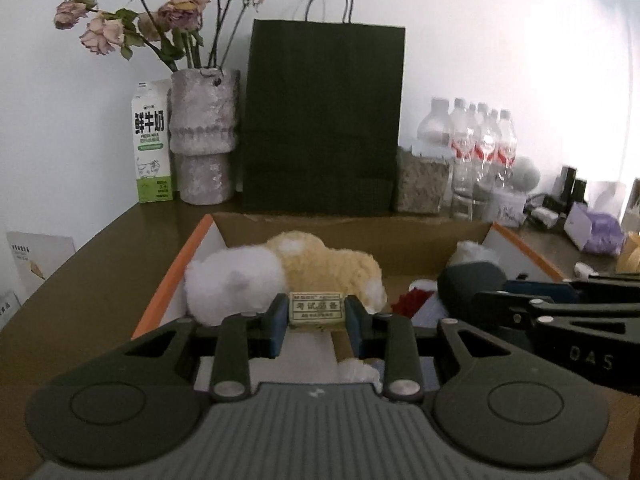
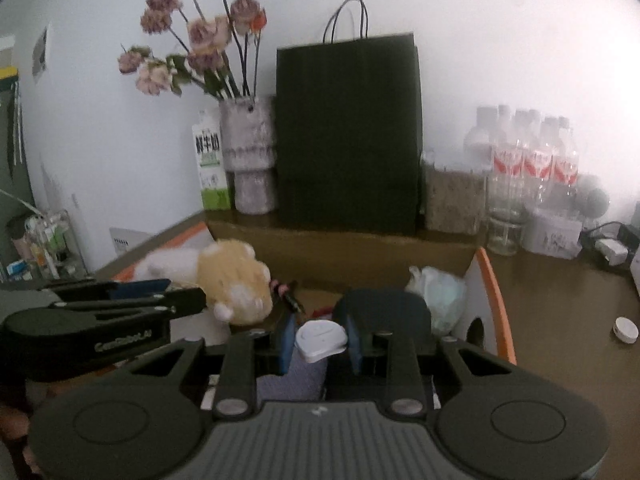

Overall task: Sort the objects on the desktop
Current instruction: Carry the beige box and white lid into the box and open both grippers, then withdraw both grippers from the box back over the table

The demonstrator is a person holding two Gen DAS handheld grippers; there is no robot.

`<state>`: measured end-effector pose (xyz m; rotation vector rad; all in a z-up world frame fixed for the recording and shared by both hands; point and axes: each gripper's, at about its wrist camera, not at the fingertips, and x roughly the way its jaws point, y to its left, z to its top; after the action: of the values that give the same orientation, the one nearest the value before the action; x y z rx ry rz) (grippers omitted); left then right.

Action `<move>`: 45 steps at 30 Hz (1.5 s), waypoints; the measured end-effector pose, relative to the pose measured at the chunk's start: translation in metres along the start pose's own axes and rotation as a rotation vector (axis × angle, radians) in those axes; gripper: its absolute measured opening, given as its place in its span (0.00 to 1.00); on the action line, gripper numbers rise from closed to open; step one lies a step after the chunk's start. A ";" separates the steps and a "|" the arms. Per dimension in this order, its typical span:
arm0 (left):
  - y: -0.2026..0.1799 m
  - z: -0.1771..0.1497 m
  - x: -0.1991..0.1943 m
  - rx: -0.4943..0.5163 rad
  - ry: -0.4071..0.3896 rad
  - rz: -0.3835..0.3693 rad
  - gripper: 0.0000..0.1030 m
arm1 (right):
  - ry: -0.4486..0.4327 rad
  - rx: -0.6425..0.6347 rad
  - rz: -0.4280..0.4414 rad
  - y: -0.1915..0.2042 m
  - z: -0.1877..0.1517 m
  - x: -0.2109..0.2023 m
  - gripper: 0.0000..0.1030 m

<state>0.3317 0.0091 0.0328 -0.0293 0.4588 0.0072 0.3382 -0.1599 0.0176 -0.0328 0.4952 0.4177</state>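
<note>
Our left gripper (image 1: 317,314) pinches the small, stiff, light wrapped eraser block (image 1: 317,309) across its ends; our right gripper (image 2: 321,340) clamps what seems a slippery white plastic piece (image 2: 320,340).

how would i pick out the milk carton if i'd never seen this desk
Find the tall black paper bag against the back wall. Left of it stands a pale vase of dried roses, and the milk carton is just left of that, white with a green base.

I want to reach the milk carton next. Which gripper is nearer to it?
Left. The left gripper, holding an eraser, is on the milk carton's side of the box; the right gripper is further right.
</note>
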 end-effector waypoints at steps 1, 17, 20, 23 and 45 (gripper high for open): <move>-0.001 -0.002 0.001 0.012 0.002 -0.001 0.30 | 0.008 0.001 -0.002 0.000 -0.002 0.002 0.26; -0.001 -0.001 -0.016 -0.011 -0.118 0.066 1.00 | -0.033 -0.004 -0.070 -0.006 0.003 -0.015 0.98; -0.002 0.003 -0.024 -0.023 -0.161 0.081 1.00 | -0.055 -0.006 -0.087 -0.005 0.009 -0.025 1.00; -0.002 0.009 -0.032 -0.030 -0.181 0.091 1.00 | -0.082 -0.002 -0.073 -0.002 0.015 -0.034 1.00; 0.018 -0.017 -0.130 -0.064 -0.066 0.080 1.00 | -0.032 0.038 -0.041 0.050 -0.023 -0.106 1.00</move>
<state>0.2076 0.0268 0.0744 -0.0733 0.3936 0.1012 0.2231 -0.1573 0.0503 0.0000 0.4704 0.3685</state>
